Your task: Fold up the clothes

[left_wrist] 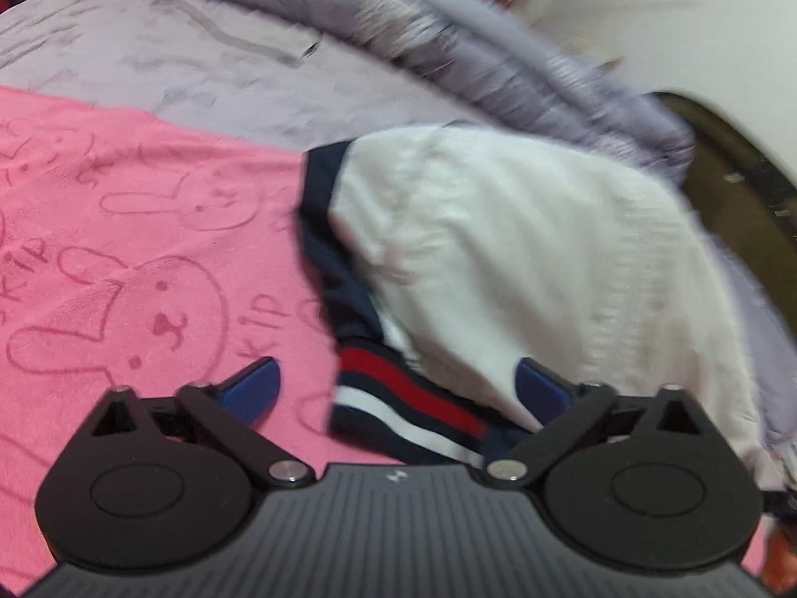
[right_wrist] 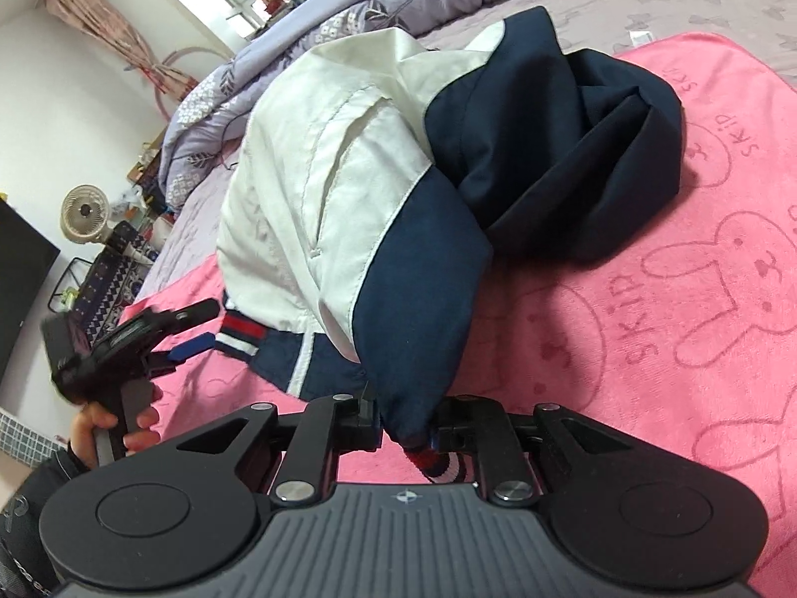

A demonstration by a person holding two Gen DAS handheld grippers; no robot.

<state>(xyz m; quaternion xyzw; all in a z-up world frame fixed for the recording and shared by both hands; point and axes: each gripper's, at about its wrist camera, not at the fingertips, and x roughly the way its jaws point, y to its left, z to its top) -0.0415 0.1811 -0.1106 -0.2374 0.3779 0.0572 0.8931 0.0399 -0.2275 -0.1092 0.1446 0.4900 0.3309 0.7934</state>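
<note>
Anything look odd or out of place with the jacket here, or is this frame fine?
The jacket lies bunched in a lopsided heap on the pink towel, not flat. The right gripper pinches its navy sleeve; the left gripper is open at the striped hem. No damage shows.

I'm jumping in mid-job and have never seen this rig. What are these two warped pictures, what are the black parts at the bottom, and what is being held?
Each picture comes from a fisheye camera on a hand-held two-finger gripper, looking forward along its fingers; the black parts are the gripper itself. A navy and white jacket lies bunched on a pink rabbit-print blanket over a lilac bed. The right gripper is shut on a navy part of the jacket. The left gripper is open at the jacket's striped hem, holding nothing.
</note>
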